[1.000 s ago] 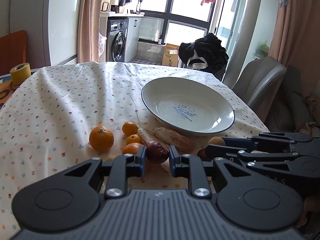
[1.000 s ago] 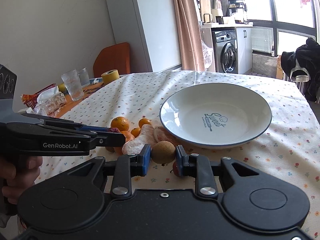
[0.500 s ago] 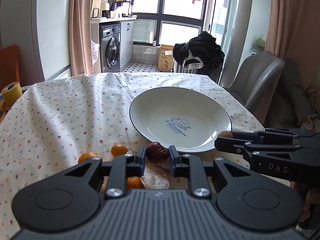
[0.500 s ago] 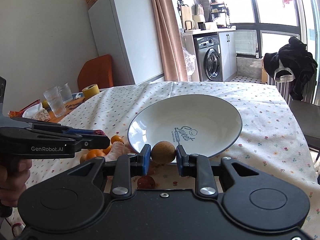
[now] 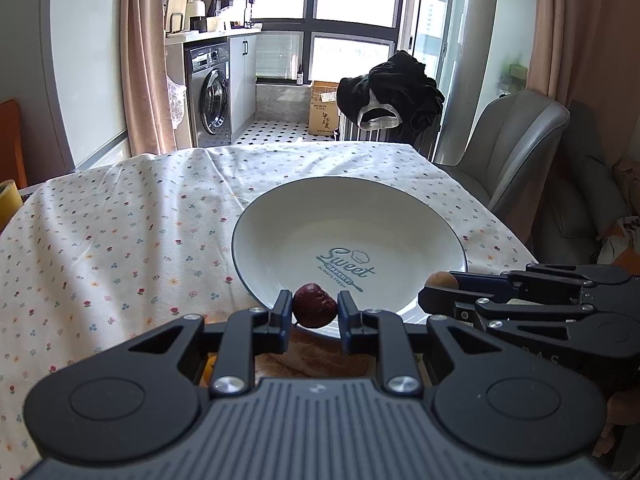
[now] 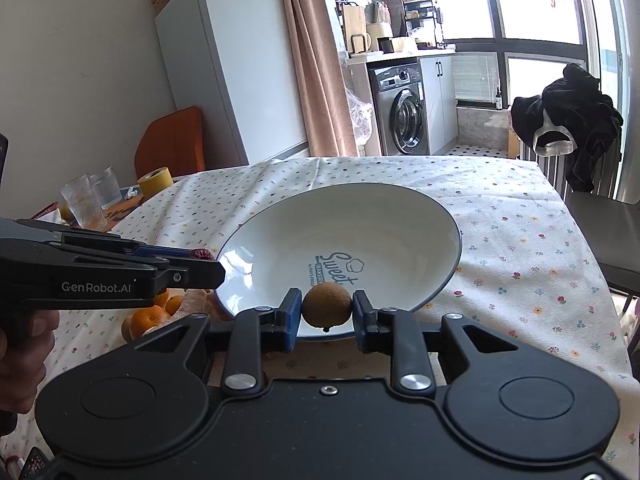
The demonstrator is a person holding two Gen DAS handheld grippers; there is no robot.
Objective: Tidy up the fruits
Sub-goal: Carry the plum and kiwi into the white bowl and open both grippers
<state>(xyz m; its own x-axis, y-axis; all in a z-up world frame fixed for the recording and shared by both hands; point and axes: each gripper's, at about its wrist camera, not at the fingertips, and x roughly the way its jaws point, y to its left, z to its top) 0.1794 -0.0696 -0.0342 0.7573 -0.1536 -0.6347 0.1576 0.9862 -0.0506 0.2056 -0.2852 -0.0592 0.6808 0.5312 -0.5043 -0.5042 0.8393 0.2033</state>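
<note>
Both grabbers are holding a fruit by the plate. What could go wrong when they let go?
The round brown fruit could roll across the smooth plate or off its near rim if the right gripper releases early. The left gripper holds the dark red fruit close by, so the two might bump.

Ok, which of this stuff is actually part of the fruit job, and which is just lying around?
Part of the job:
- dark red fruit in left gripper
- brown fruit in right gripper
- white plate
- oranges on the tablecloth

Lying about:
- glasses
- yellow tape roll
- black clothing
</note>
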